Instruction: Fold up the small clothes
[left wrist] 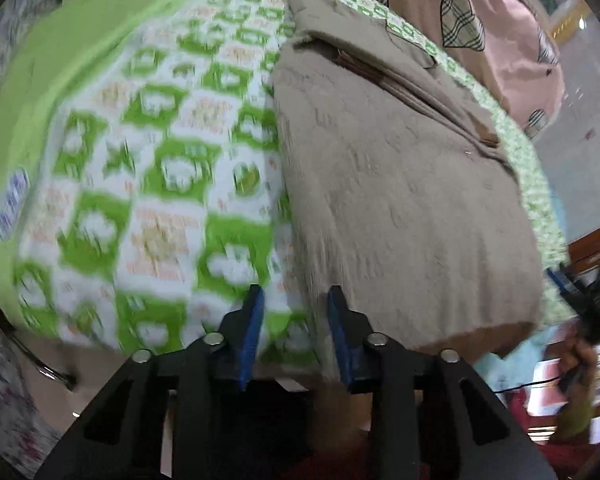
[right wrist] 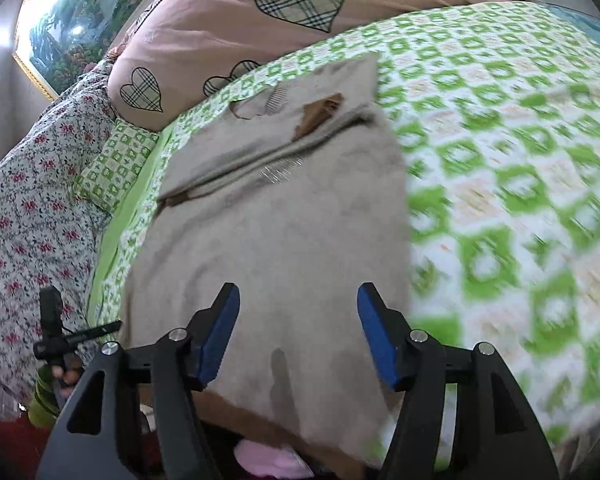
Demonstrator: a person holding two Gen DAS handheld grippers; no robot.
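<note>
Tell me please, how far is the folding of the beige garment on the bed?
Done: the beige garment lies flat on the green checked bedsheet, with its far part already folded over itself. In hand: nothing; the left gripper and the right gripper are both open, with no cloth between the pads. Left: probably the final fold of the near edge, though the frames are blurred.

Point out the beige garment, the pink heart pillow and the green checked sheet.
beige garment (right wrist: pixel 268 232): right wrist view, middle of its folded body.
pink heart pillow (right wrist: pixel 228 20): right wrist view, plain pink cloth.
green checked sheet (left wrist: pixel 160 184): left wrist view, bare patterned area.
</note>
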